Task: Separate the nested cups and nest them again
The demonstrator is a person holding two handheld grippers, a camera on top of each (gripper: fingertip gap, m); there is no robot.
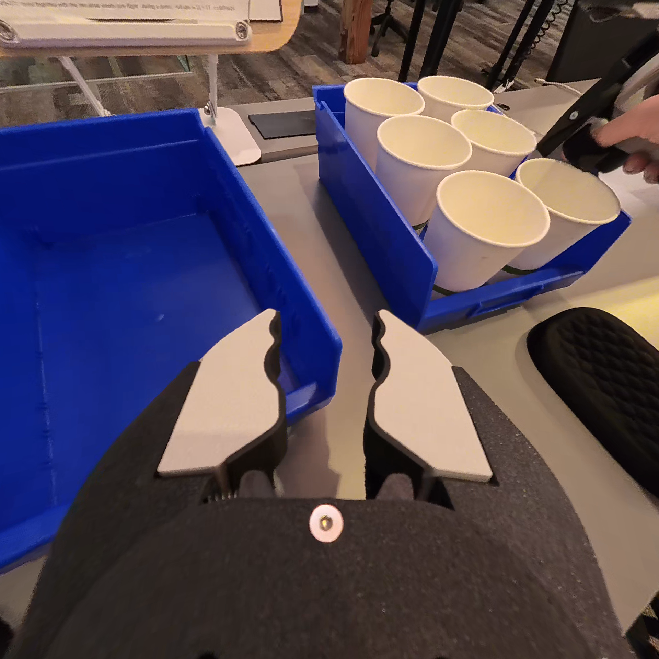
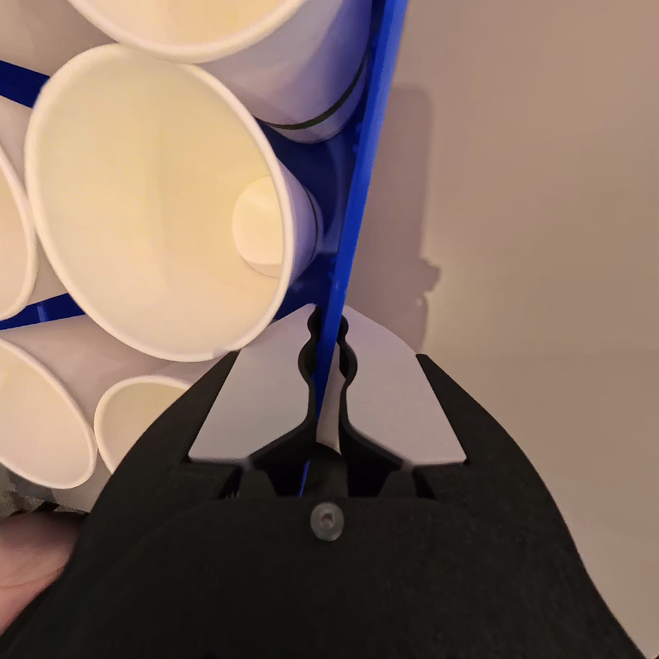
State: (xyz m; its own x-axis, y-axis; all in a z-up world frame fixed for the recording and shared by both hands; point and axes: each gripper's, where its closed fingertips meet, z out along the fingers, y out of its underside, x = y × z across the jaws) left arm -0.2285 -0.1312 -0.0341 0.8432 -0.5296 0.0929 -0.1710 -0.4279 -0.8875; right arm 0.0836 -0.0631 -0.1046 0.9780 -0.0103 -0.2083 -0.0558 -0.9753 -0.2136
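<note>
We pinch the wall of the cup bin [image 2: 351, 221] in our right jaws, likely steadying it; six cups [image 1: 492, 228] stand inside. Our left jaws gape empty beside the empty bin [image 1: 142, 271].

Black grainy left claw [image 1: 325, 333], grey wavy-edged fingers [image 1: 228, 392], central screw [image 1: 326, 523]

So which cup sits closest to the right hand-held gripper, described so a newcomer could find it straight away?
Start at the smaller blue bin on the right of the grey table, the one holding six white paper cups. Follow it to the side wall gripped by the right hand-held gripper. The cup is the one right beside that wall at the bin's open, low-fronted end; unlike the others, its rim sits directly under the gripper.
</note>
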